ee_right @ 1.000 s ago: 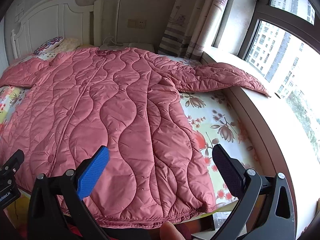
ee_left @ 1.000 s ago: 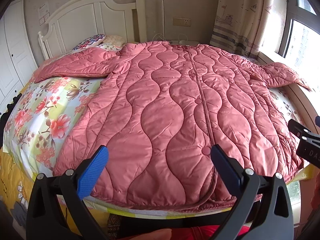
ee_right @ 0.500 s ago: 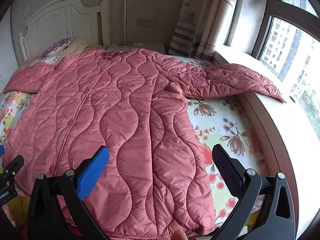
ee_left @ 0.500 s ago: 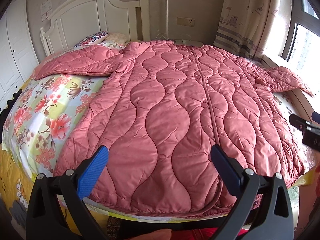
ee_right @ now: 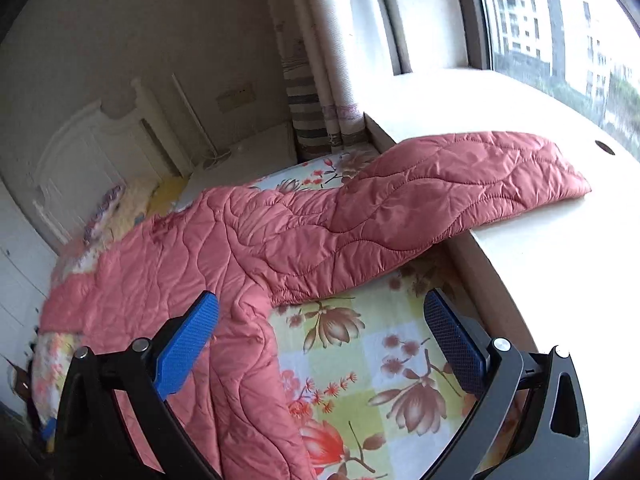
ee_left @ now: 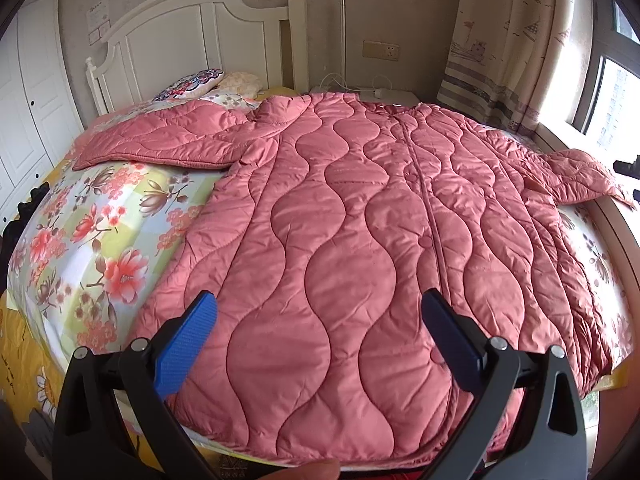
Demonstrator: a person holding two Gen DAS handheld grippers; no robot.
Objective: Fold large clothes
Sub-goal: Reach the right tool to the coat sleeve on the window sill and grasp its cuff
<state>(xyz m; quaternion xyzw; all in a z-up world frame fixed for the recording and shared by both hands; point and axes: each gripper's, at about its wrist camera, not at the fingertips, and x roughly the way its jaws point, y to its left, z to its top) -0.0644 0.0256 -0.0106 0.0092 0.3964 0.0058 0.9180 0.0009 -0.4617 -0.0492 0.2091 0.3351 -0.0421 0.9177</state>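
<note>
Since the coat lies spread flat, front up, over most of the bed, nothing has been folded yet, and I judge the sleeves come first. Its hem reaches the foot edge of the bed nearest me, its collar lies near the headboard, one sleeve stretches toward the left edge below the pillows, and the other sleeve runs past the right edge, its cuff resting on the window ledge. Padded and quilted, the coat looks soft, puffy and fairly light for its bulk, with a smooth shell that I expect to slide between the pads, so I would take a deep pinch at a stitched edge such as a cuff or the hem, not on the slack middle. My left gripper hovers over the hem near the foot edge, fingers spread wide, holding and touching nothing. My right gripper is likewise wide apart and empty, hanging above the right side of the bed and pointing toward the far sleeve, which seems the likely first hold.
</note>
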